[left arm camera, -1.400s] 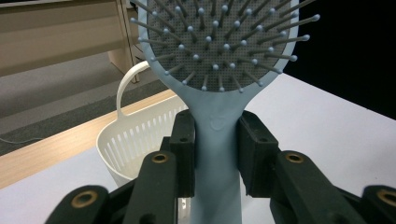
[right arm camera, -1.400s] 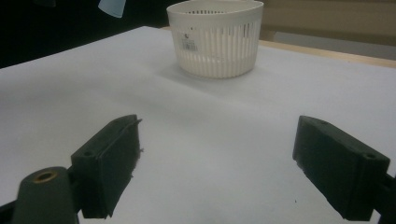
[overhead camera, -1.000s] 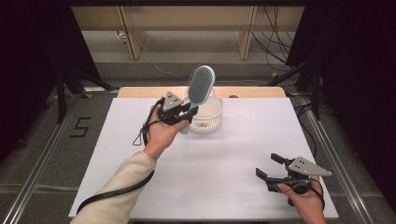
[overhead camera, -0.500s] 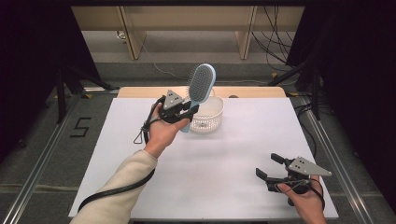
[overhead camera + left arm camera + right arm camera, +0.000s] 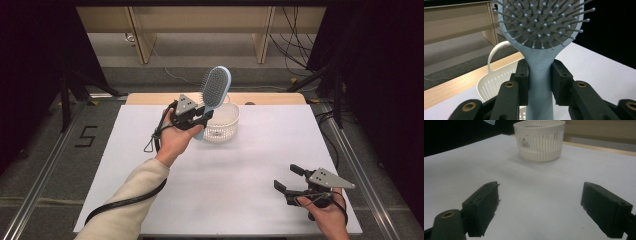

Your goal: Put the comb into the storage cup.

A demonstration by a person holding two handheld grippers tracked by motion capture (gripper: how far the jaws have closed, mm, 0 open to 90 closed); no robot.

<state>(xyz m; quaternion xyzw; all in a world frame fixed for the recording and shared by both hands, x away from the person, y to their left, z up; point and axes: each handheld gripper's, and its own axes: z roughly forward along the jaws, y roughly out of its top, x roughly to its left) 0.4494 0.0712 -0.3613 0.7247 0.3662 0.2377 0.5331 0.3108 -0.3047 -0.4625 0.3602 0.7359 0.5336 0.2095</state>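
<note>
Blue hairbrush (image 5: 215, 90) clamped by its handle in left gripper (image 5: 199, 118) fingers, upright just beside white basket (image 5: 222, 126) on table (image 5: 235, 170). Probably lower handle-first, centred. Right gripper (image 5: 290, 179) fingers spread, empty.

You are working in a lab-style recording bay: the white table (image 5: 150, 150) sits alone, black curtains (image 5: 35, 75) hang dark on both sides of it, metal floor rails (image 5: 45, 185) run along its edges, a taped "5" (image 5: 86, 136) marks the floor left of it, and loose cables (image 5: 295, 35) trail beyond it
</note>
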